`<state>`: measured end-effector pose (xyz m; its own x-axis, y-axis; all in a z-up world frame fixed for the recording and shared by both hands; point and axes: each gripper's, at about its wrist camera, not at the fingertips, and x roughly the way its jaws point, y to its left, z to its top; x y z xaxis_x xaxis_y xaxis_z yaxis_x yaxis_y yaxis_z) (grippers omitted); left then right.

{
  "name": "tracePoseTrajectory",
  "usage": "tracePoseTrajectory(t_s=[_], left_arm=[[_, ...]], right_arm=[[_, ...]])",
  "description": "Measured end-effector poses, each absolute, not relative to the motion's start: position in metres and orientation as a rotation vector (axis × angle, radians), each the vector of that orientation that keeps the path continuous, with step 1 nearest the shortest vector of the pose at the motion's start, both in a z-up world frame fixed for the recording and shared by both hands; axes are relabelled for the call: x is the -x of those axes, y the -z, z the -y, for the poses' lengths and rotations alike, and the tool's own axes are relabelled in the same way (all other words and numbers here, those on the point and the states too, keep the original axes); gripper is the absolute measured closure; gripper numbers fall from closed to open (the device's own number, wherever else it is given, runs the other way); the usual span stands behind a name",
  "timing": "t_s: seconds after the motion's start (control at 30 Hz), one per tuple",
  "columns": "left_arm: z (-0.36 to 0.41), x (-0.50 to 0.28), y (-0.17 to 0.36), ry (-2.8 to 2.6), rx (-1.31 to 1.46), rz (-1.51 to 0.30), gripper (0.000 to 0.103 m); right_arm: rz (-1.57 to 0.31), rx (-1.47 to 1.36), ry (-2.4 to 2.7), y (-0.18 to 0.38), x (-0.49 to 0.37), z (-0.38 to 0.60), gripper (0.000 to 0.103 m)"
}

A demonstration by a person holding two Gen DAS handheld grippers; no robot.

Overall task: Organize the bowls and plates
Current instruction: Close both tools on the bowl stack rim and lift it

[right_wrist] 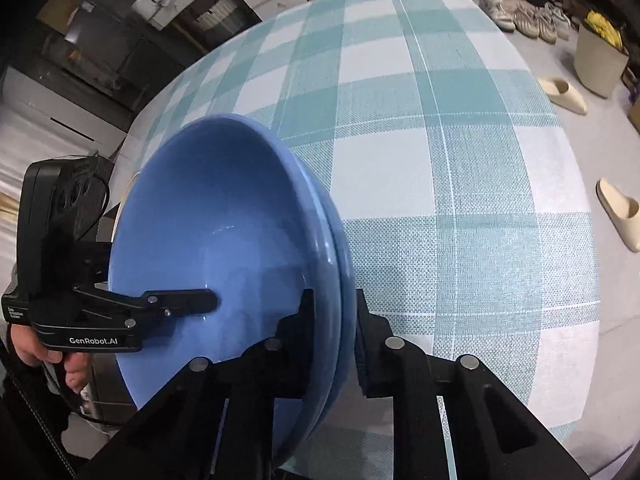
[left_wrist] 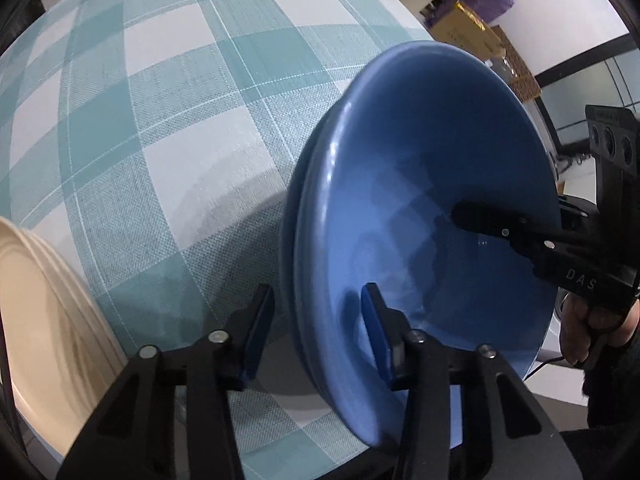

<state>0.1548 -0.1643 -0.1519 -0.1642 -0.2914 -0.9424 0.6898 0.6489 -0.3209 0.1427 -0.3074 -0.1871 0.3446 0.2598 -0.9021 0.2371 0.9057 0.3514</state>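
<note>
The blue bowls (left_wrist: 420, 208), two nested, are sitting near the worktop's (left_wrist: 160, 128) front edge. The left tongs (left_wrist: 316, 320) are straddling their rim without visibly pressing; the right tongs (right_wrist: 332, 320) are clenching the opposite rim. A cream plate (left_wrist: 36, 320) is being cut off at the frame's edge. "GenRobot.AI" and "DAS" are showing on the tool bodies. Teal checked cloth is covering the worktop; slippers (right_wrist: 618, 212) are lying on the floor.
</note>
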Motion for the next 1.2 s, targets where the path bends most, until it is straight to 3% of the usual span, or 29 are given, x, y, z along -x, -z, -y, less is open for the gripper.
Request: tracePoseTrajectory(t_s=[0.17, 1.2], left_arm=[[0.169, -0.158, 0.152, 0.930, -0.364, -1.539, 0.083], [0.170, -0.157, 0.146, 0.884, -0.378, -1.578, 0.085]], right_arm=[[-1.285, -0.385, -0.006, 0.184, -0.149, 0.300, 0.090], [-1.371, -0.344, -0.027, 0.179, -0.175, 0.297, 0.092]])
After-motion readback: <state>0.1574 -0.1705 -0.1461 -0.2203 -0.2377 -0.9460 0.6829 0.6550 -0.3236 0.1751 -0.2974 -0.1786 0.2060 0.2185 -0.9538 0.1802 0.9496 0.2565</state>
